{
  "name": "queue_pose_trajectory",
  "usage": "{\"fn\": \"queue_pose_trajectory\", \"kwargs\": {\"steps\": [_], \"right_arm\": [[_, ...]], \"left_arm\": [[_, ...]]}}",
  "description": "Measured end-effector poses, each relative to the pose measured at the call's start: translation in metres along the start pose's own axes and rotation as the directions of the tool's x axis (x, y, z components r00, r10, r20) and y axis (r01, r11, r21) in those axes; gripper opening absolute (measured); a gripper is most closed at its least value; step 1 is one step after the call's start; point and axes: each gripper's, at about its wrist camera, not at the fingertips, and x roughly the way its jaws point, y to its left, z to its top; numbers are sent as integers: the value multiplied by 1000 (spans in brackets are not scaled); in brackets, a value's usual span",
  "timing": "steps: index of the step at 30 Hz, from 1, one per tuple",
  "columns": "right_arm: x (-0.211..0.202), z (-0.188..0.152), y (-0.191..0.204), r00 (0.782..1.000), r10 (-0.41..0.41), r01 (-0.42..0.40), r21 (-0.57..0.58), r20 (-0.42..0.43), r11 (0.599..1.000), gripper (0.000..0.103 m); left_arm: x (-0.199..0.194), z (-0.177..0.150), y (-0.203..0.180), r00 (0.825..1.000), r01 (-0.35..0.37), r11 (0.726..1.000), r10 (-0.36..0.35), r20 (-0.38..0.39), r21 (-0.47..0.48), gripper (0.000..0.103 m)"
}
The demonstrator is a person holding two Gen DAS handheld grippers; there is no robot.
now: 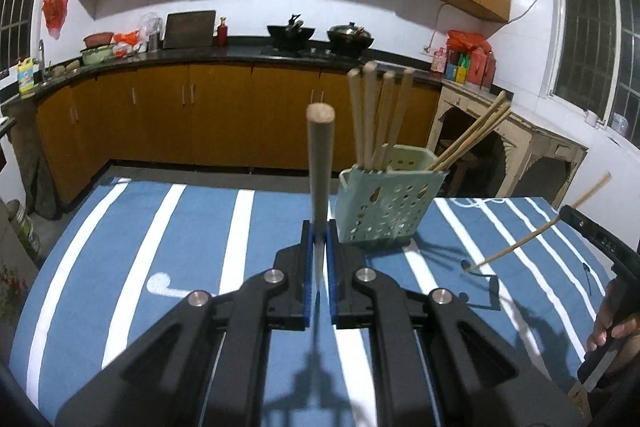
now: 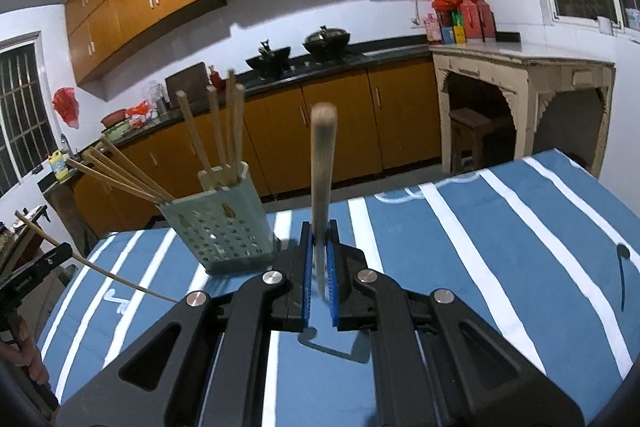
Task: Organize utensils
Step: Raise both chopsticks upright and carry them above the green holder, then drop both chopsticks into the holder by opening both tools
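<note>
Each gripper, left point(image 1: 320, 247) and right point(image 2: 320, 259), clamps 1 wooden-handled utensil upright beside the green holder point(image 1: 390, 205) of sticks.

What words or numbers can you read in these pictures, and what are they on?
Nothing can be read clearly.
White lettering on the side of the left gripper: too blurred to read.
White marks on the side of the right gripper: too blurred to read.
Label on the yellow bottle: too small to read.
Print on the colourful boxes: too small to read.
</note>
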Motion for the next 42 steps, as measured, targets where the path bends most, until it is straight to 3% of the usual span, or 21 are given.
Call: {"fn": "queue_pose_trajectory", "kwargs": {"steps": [6,14,20,27,33,42], "right_arm": [[-14,30,24,994,94,-93,-22,62,995,8],[-35,70,65,963,213,-201,-89,165,976,8],[-33,98,85,939,239,-220,-104,248,970,8],[-20,120,98,914,215,-191,-103,344,976,7],[15,115,104,926,193,-172,-93,325,981,8],[56,92,102,957,161,-143,-90,241,986,8]], "left_arm": [[-16,24,-22,996,52,998,-54,68,35,7],[-29,58,-51,983,120,990,-128,130,68,7],[-35,87,-63,973,135,987,-148,178,82,7],[-28,125,-74,968,110,988,-131,216,109,7],[1,139,-74,971,88,992,-106,213,91,7],[48,128,-66,983,58,997,-67,173,57,7]]}}
